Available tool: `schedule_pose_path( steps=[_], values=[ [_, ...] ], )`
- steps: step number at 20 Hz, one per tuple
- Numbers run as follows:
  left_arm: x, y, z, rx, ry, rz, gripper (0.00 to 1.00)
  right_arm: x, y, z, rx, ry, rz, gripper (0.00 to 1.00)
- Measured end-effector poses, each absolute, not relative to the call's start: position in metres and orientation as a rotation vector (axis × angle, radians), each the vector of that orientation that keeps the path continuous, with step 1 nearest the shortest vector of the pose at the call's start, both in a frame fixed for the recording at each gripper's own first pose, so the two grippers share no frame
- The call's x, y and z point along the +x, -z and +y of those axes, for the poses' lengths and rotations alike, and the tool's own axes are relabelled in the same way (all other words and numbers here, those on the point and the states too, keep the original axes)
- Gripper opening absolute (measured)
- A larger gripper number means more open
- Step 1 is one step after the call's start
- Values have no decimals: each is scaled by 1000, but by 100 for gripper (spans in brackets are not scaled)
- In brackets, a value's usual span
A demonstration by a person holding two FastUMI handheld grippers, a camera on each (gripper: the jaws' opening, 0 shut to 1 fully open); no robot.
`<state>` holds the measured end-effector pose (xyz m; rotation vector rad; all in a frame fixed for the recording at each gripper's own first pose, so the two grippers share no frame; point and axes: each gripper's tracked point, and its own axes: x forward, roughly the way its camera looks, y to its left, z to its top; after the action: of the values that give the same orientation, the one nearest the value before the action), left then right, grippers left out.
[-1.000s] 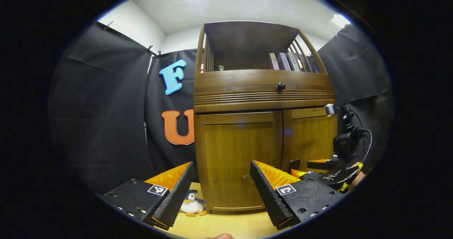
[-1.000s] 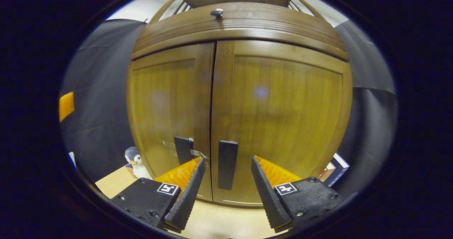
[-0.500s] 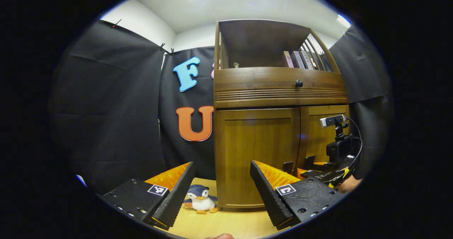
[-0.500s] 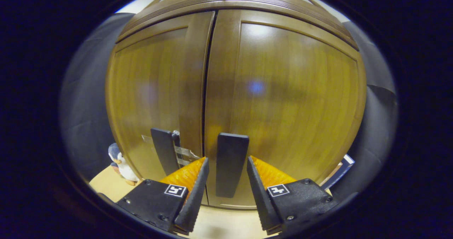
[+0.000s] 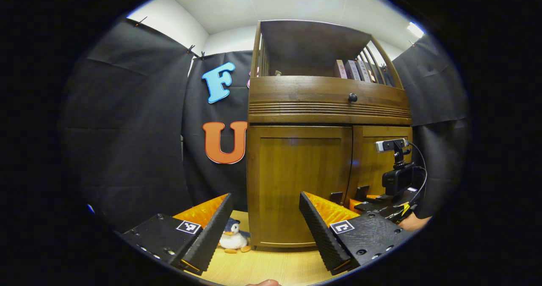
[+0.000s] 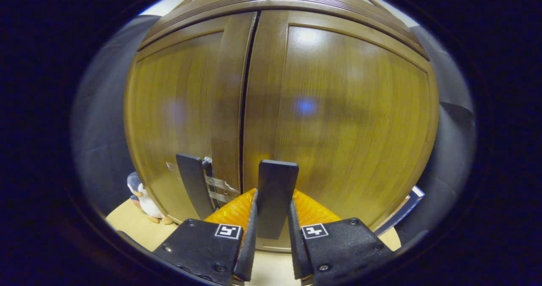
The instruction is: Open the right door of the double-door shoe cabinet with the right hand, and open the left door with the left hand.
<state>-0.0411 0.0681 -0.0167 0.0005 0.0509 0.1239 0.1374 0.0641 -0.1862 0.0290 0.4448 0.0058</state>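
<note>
The left gripper view looks from well back, low, facing the whole shoe cabinet (image 5: 328,150); the right gripper view sits close against its doors; both share the doors and the penguin toy (image 5: 233,240).

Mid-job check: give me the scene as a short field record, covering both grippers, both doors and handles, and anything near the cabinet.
right gripper: fingers closed on the right door handle, one on each side
left gripper: open, holding nothing, short of the cabinet
right door: shut
left door: shut
left door handle: untouched, with clear tape beside it
floor: penguin toy at the cabinet's left corner
top shelf: books standing at its right end
step done: right handle gripped, neither door pulled
</note>
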Motion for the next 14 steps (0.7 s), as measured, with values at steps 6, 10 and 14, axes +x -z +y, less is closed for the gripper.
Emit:
schedule_pose_path(
  steps=[6,10,14],
  values=[
    [-39,16,44,-37,-46,56,95,126,184,65,67,-11,461,34],
    [-36,23,39,-54,-29,77,95,112,182,63,84,-24,462,32],
    [-34,29,30,-77,-3,100,95,97,180,61,96,-27,457,31]
  ],
)
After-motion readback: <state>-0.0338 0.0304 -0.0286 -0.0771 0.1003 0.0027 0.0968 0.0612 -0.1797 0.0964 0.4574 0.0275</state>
